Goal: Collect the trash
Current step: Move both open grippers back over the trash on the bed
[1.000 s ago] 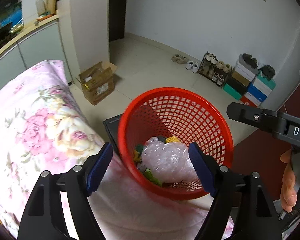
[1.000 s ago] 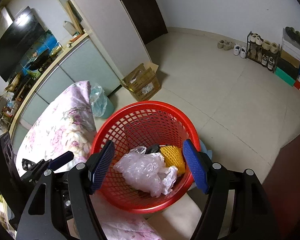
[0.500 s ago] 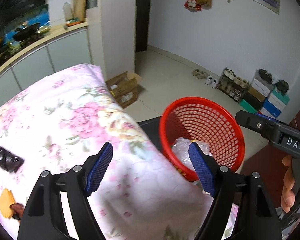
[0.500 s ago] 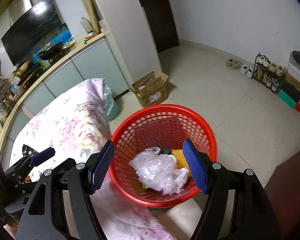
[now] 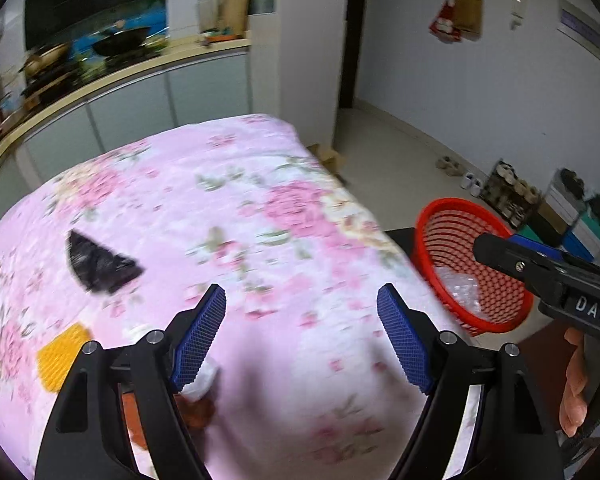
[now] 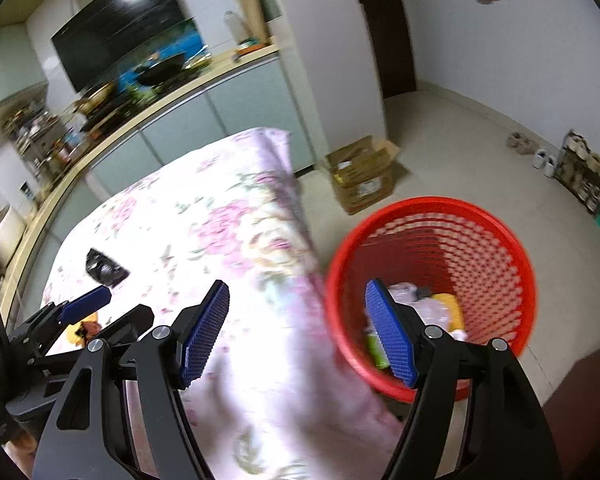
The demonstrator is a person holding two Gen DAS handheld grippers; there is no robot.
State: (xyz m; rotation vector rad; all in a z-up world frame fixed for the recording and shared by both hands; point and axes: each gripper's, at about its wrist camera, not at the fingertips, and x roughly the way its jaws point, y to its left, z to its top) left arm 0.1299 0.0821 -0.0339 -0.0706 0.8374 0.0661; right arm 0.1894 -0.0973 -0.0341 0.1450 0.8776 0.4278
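Red basket (image 6: 432,280) with bagged trash has slid to the right as both claws, left (image 5: 302,336) and right (image 6: 296,332), spread and empty, swung back over the floral tabletop (image 5: 220,208), where a black wrapper (image 5: 100,266) and yellow scrap (image 5: 62,354) await collecting.

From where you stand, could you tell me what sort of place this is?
Most likely a lived-in home with an open kitchen: a countertop with a wok along one wall, a shoe rack against another, and a floral cloth-covered table between them.

Both wrist views look steeply down, sharing the floral bedspread (image 5: 260,208) and red basket (image 6: 432,208).
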